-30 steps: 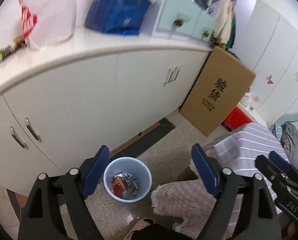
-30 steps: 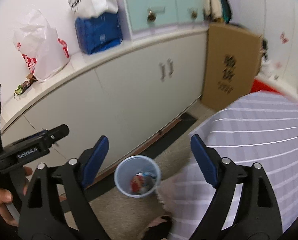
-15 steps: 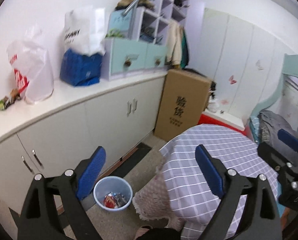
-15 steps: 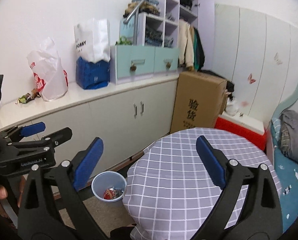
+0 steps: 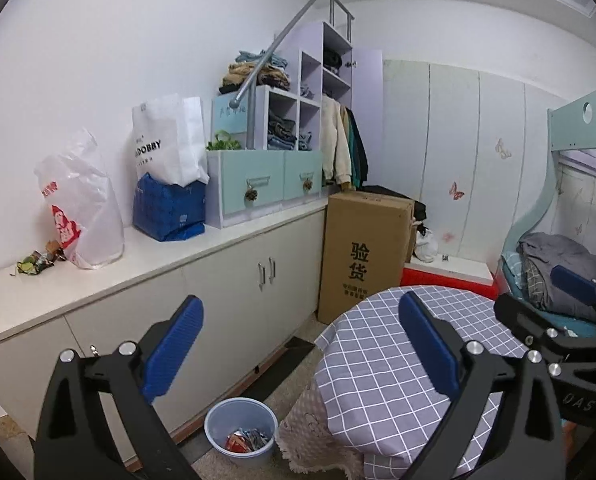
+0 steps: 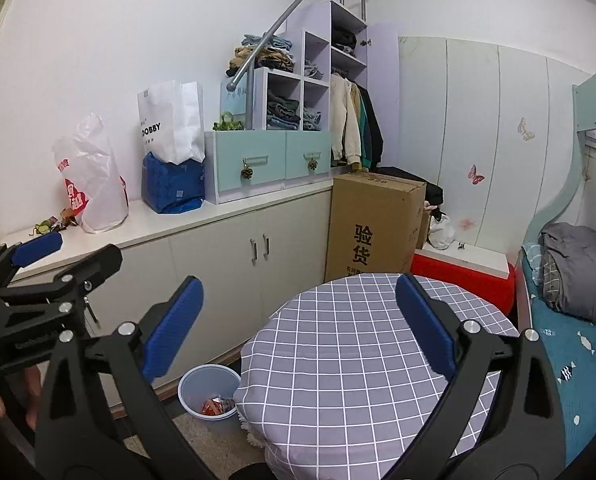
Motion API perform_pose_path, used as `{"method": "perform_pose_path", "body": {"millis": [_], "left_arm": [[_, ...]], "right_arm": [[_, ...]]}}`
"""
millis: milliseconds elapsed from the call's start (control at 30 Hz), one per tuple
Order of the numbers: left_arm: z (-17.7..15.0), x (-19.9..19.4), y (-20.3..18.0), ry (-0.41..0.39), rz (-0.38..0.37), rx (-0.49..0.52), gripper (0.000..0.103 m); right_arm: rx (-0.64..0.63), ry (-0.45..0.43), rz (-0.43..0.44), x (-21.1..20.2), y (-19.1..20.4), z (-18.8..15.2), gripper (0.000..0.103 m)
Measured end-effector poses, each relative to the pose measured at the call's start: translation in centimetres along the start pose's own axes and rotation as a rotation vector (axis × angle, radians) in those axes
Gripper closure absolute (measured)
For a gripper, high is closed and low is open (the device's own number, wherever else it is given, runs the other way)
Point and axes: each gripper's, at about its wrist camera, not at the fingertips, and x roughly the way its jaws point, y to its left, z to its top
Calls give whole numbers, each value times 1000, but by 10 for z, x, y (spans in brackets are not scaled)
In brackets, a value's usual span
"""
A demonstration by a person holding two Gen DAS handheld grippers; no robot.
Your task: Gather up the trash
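Wrapper scraps [image 5: 38, 261] lay on tabletop left of red-print bag [image 5: 80, 208], nearer left gripper [image 5: 298, 344]. Both grippers' jaws opening, nothing between; right gripper [image 6: 298, 328] farther.

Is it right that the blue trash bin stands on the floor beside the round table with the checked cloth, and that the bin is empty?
Not quite. The blue trash bin does stand on the floor beside the round table with the checked cloth, but it is not empty: colourful wrappers lie in its bottom. The left wrist view shows this most clearly.
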Motion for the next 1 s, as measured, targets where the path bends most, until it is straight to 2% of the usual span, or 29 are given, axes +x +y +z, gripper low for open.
{"method": "perform_pose_path", "body": {"millis": [133, 433, 1000], "left_arm": [[1, -6, -5, -19, 31, 25, 7], [0, -7, -6, -30, 36, 33, 7], [-5, -5, -9, -47, 3, 32, 7]], "right_arm": [[4, -8, 4, -6, -1, -2, 8], [8, -11, 18, -9, 2, -3, 8], [20, -21, 28, -14, -2, -4, 8]]}}
